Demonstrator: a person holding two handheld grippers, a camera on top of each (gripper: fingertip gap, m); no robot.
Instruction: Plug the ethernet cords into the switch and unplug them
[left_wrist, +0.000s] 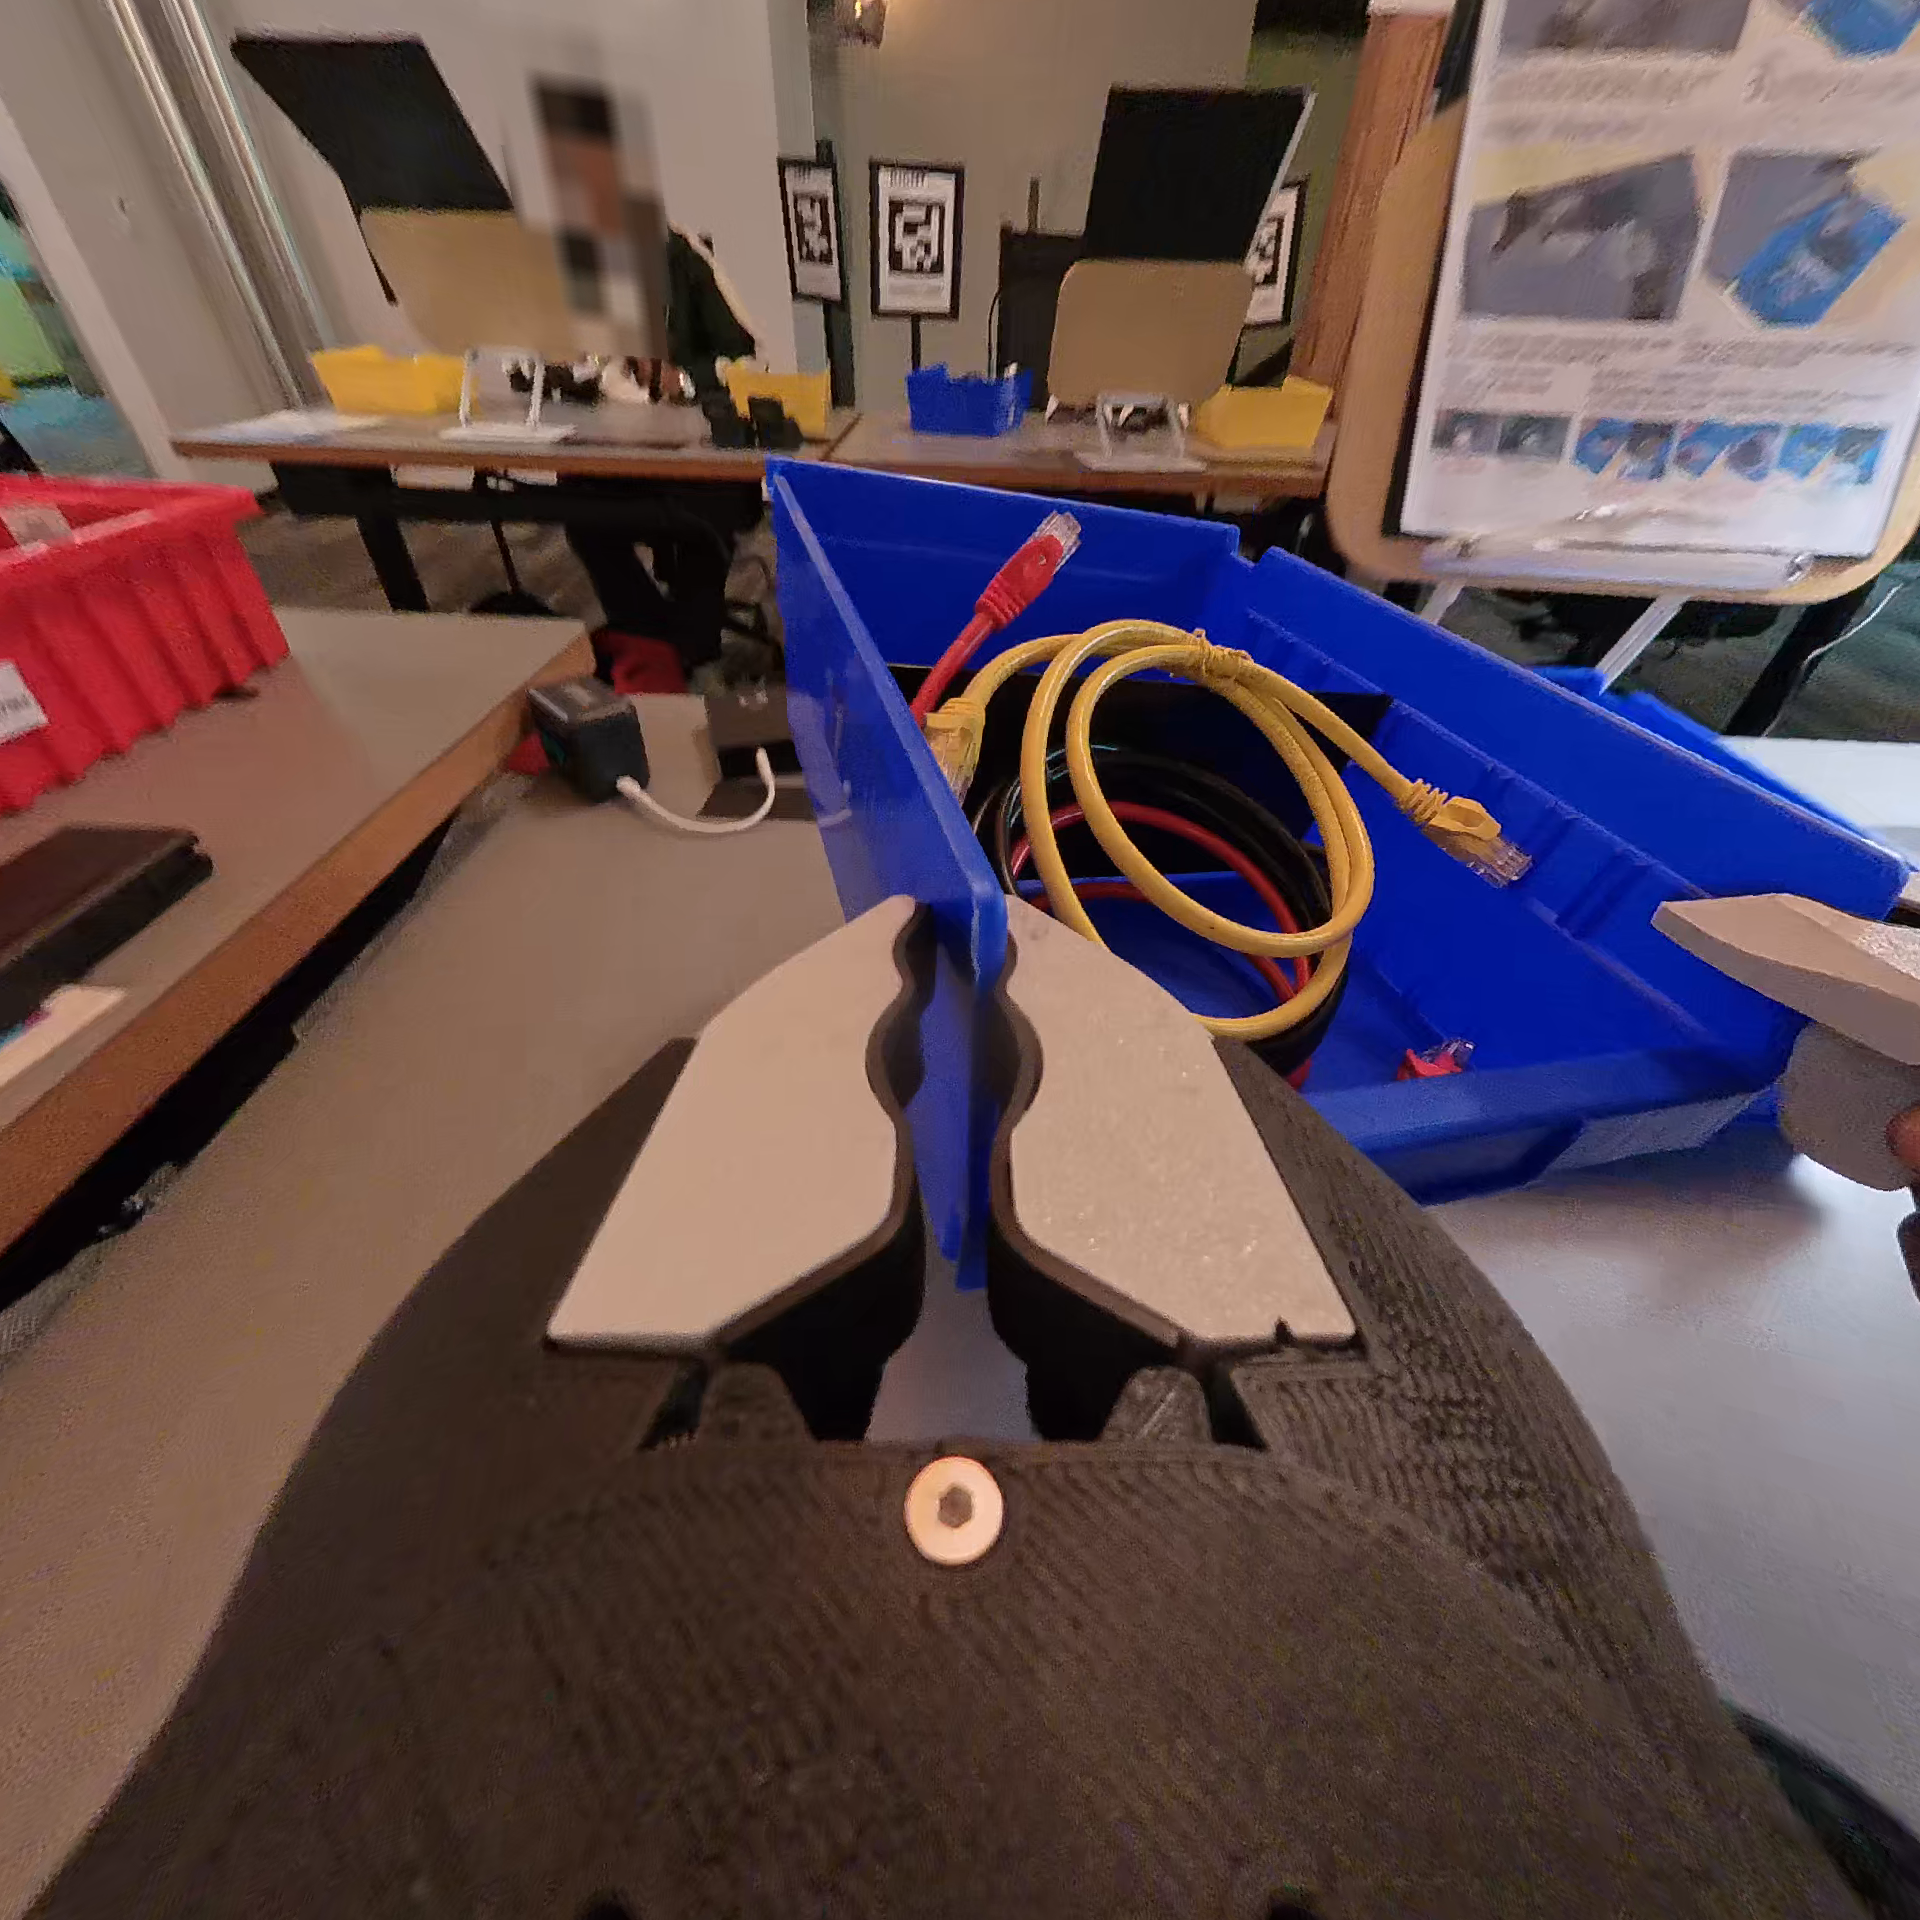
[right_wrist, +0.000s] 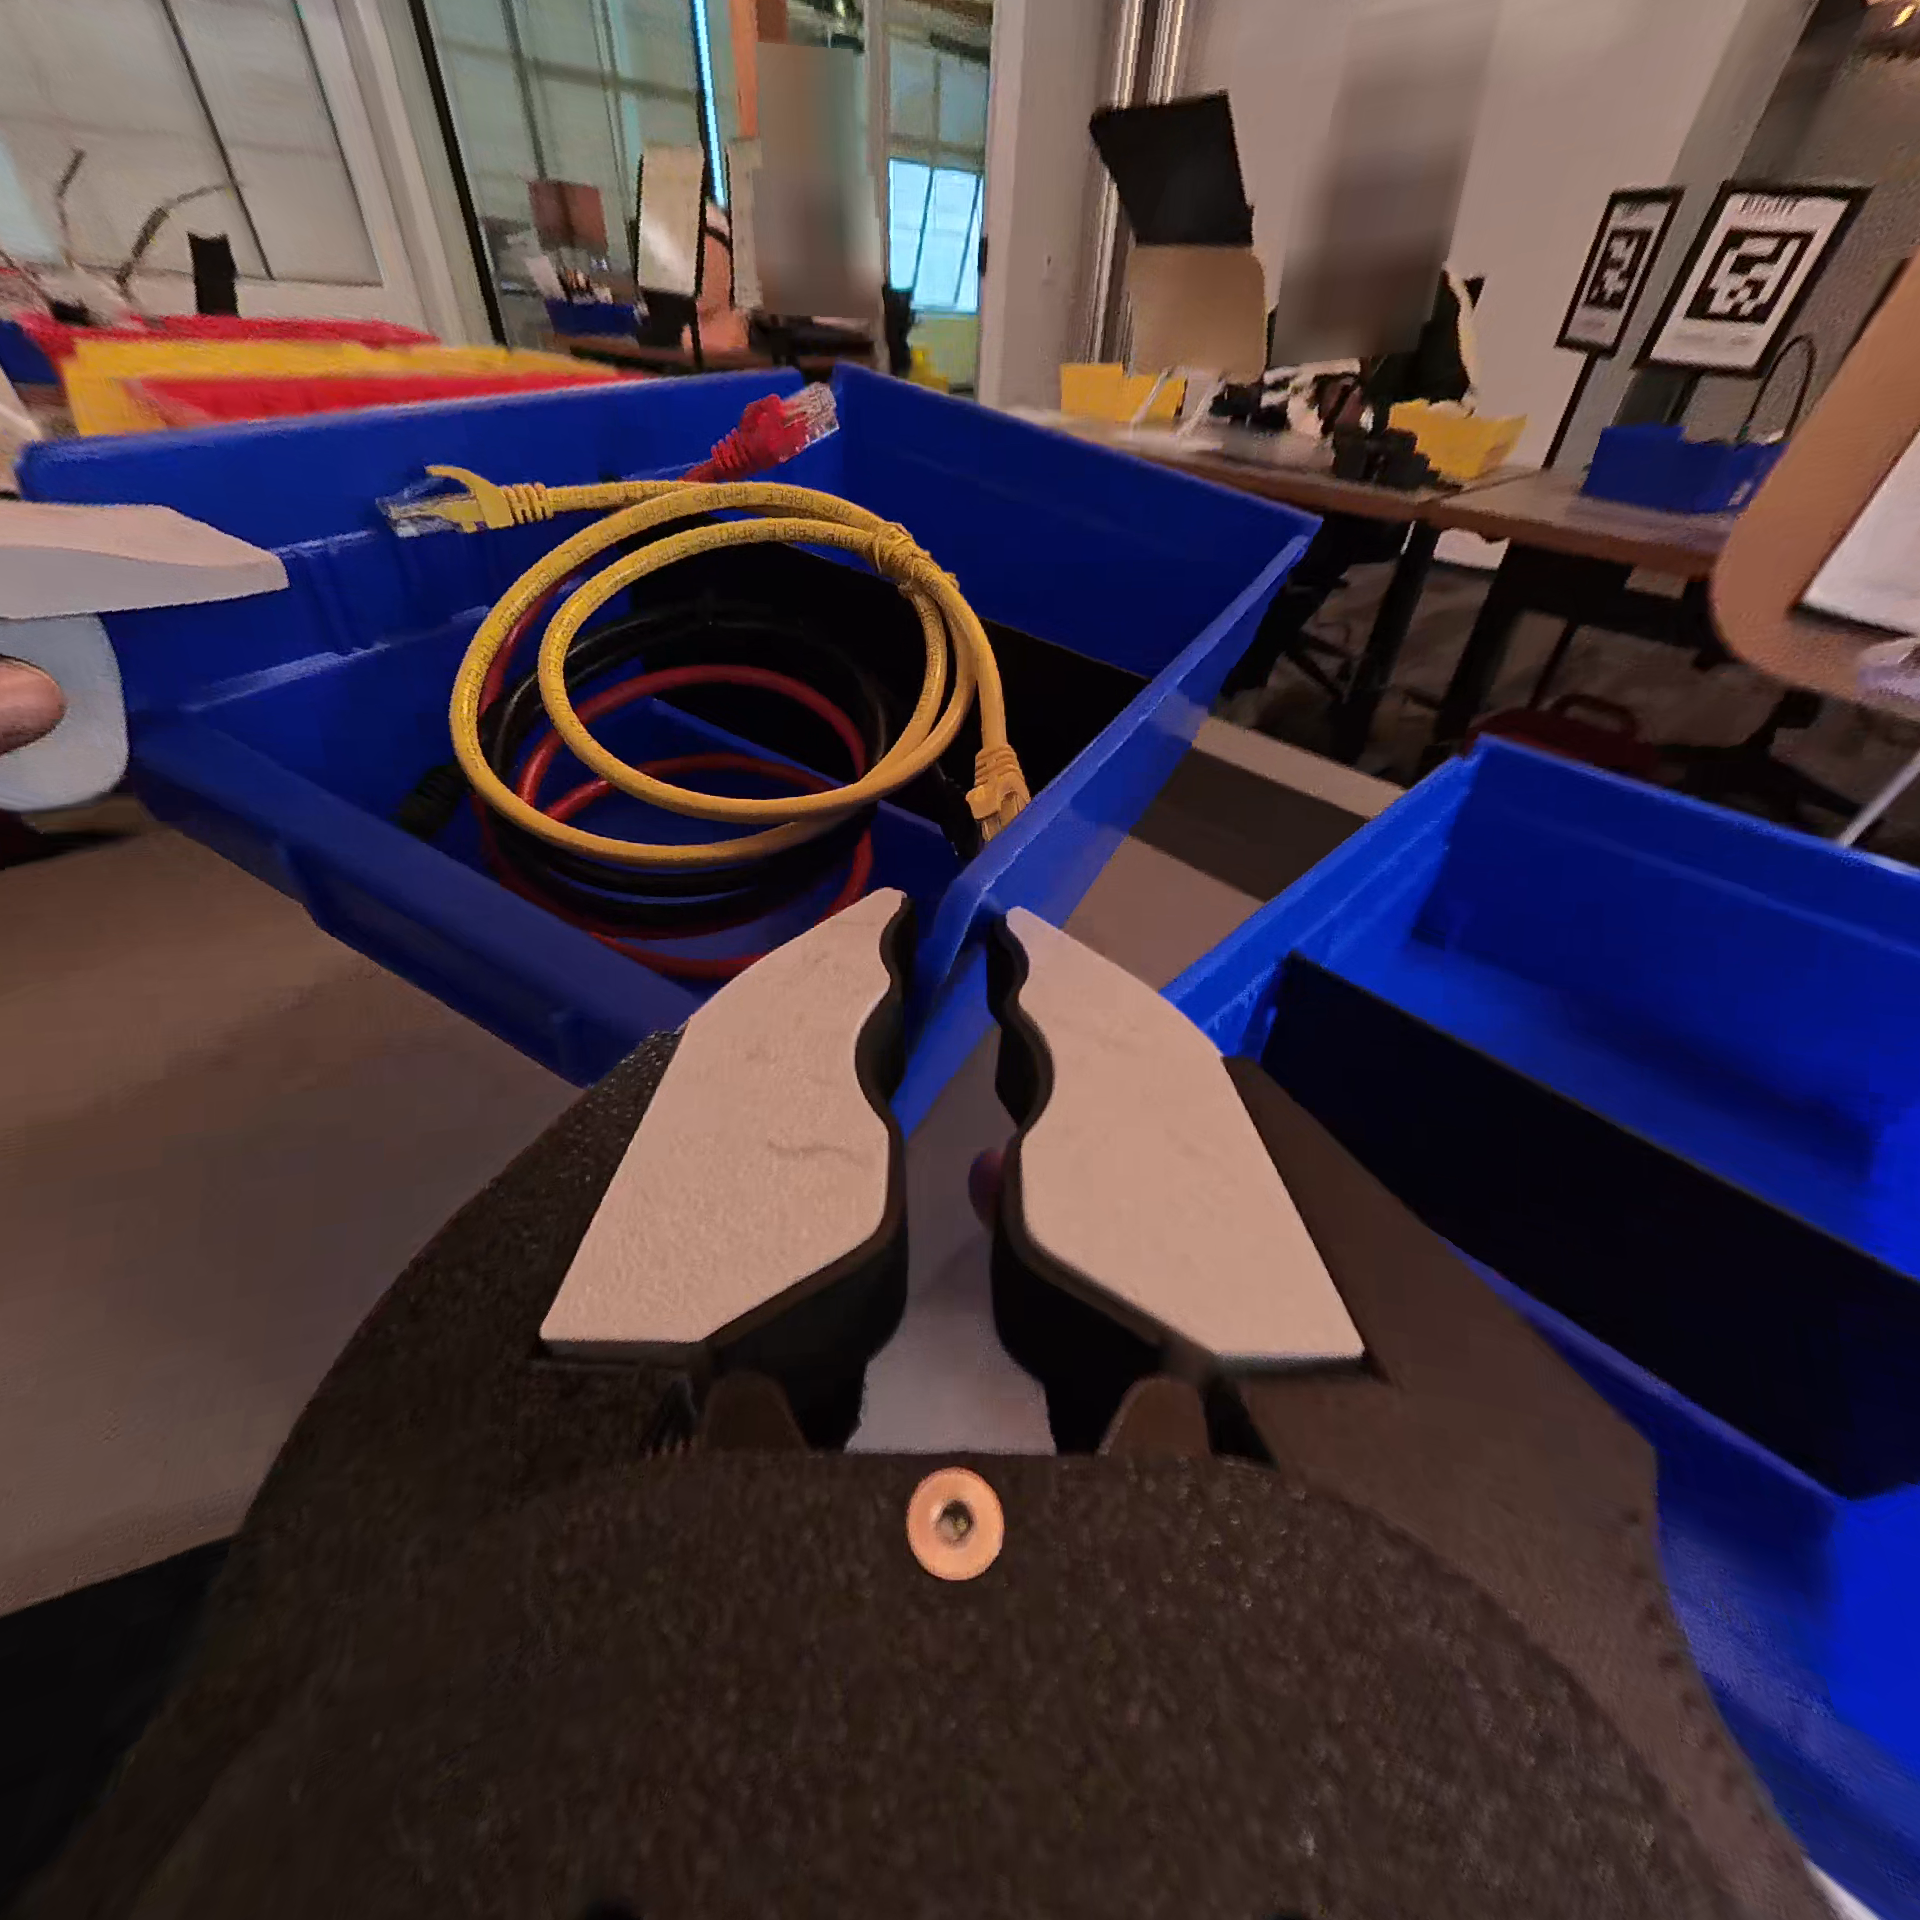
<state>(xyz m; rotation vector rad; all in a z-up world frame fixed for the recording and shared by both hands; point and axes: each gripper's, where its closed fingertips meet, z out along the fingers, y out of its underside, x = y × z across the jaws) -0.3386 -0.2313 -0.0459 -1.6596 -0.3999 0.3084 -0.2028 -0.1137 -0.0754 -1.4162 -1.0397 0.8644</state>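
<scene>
Inside blue bin (right_wrist: 1081, 582): coiled ethernet cords (right_wrist: 727, 665).

surface: grey table (right_wrist: 187, 1143) | on it: two blue bins (right_wrist: 1060, 540) (right_wrist: 1558, 935)

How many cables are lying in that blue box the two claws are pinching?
3 that I can tell: a yellow cable coiled on top, a red cable and a black cable coiled beneath it in the blue bin. More may be hidden underneath.
</scene>
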